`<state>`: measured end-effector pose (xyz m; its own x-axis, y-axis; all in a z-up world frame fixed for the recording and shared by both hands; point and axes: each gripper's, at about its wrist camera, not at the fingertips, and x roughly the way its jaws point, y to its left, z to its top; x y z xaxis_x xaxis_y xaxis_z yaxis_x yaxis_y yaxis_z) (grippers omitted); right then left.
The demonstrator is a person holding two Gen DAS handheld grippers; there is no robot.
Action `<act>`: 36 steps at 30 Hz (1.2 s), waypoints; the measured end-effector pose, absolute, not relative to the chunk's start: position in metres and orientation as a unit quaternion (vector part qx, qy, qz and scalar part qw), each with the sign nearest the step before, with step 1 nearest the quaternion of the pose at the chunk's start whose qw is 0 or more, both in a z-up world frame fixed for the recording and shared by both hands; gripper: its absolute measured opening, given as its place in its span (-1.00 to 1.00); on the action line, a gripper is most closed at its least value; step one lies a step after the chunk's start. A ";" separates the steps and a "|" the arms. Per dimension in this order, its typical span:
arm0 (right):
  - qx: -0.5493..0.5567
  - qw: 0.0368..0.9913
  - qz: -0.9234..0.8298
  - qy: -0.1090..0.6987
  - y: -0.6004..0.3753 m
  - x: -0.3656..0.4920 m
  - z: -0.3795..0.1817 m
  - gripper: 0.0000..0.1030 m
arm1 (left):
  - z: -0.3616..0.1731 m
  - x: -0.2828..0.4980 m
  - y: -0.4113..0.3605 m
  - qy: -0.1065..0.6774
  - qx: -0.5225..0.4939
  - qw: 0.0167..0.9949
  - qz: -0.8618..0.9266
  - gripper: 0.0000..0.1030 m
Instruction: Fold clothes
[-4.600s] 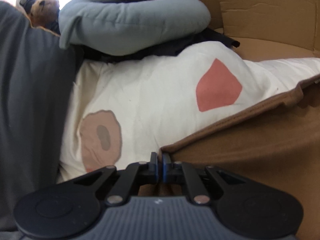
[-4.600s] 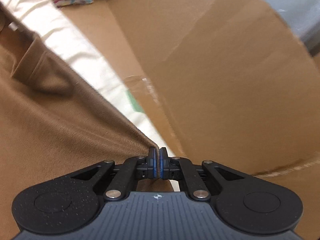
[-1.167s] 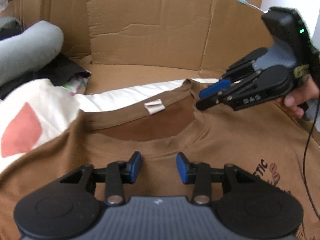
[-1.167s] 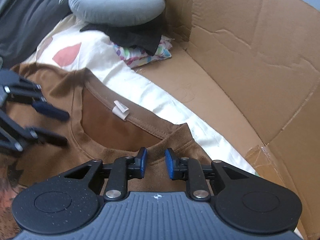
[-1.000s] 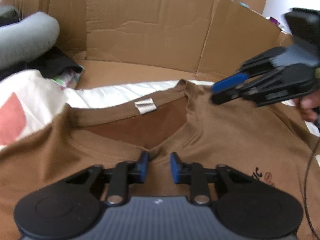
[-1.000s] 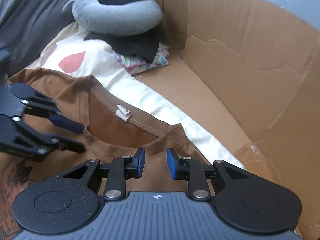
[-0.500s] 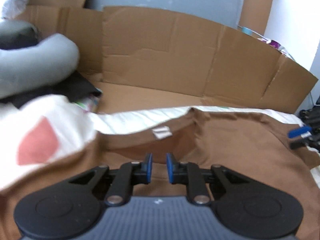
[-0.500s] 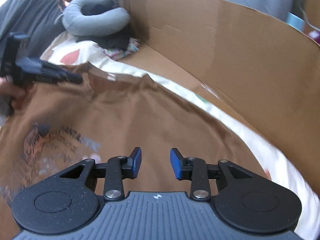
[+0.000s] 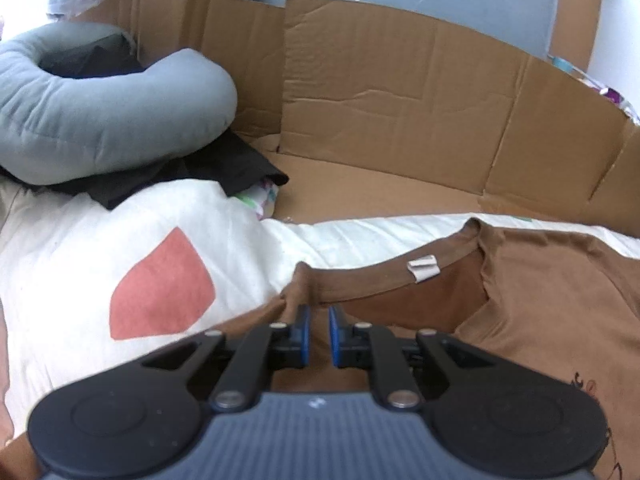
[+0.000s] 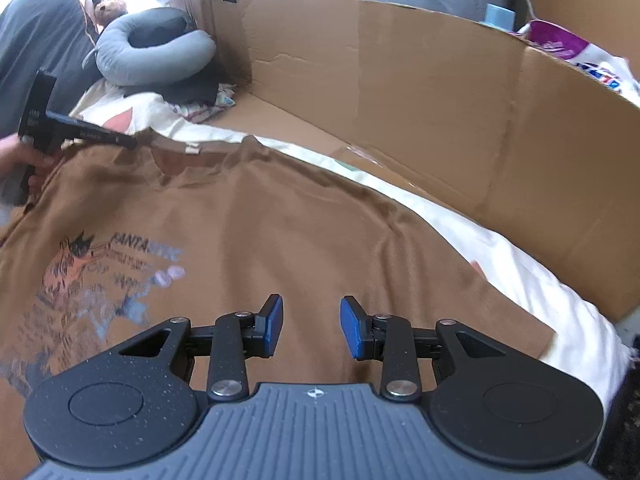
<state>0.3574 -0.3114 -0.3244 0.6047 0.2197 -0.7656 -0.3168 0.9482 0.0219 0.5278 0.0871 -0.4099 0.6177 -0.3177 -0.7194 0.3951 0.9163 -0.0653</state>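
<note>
A brown T-shirt (image 10: 280,232) with a printed picture lies spread face up on a cream sheet (image 10: 540,280). My left gripper (image 9: 318,332) sits at the shirt's left shoulder by the collar (image 9: 380,280), its jaws a narrow gap apart with bunched brown cloth just ahead of them. It also shows in the right wrist view (image 10: 130,143) at the collar's left end. My right gripper (image 10: 312,326) is open and empty, held above the shirt's right side. A white neck label (image 9: 423,269) shows inside the collar.
A cardboard wall (image 10: 420,92) runs along the far side of the sheet. A grey neck pillow (image 9: 100,112) lies on dark clothes (image 9: 224,168) at the far left. The sheet carries a red patch (image 9: 160,288). A teddy bear (image 10: 108,4) sits behind the pillow.
My left gripper has moved left along the collar to the shoulder and its jaws have narrowed. My right gripper has drawn back over the shirt's right side and opened wider.
</note>
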 end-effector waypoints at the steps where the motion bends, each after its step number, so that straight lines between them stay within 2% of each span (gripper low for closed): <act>1: -0.061 0.894 0.147 0.419 -0.314 0.353 -0.324 -0.25 | -0.409 0.527 0.087 0.388 0.053 0.898 -0.199 -0.78; 14: -0.029 0.887 0.058 0.456 -0.362 0.323 -0.339 -0.25 | -0.430 0.546 0.100 0.410 0.075 0.893 -0.169 -0.83; 30: 0.004 0.892 -0.027 0.450 -0.400 0.351 -0.359 -0.25 | -0.440 0.555 0.089 0.413 0.046 0.895 -0.165 -0.80; 36: 0.035 0.894 -0.056 0.443 -0.418 0.367 -0.357 -0.25 | -0.428 0.542 0.084 0.412 0.062 0.891 -0.182 -0.53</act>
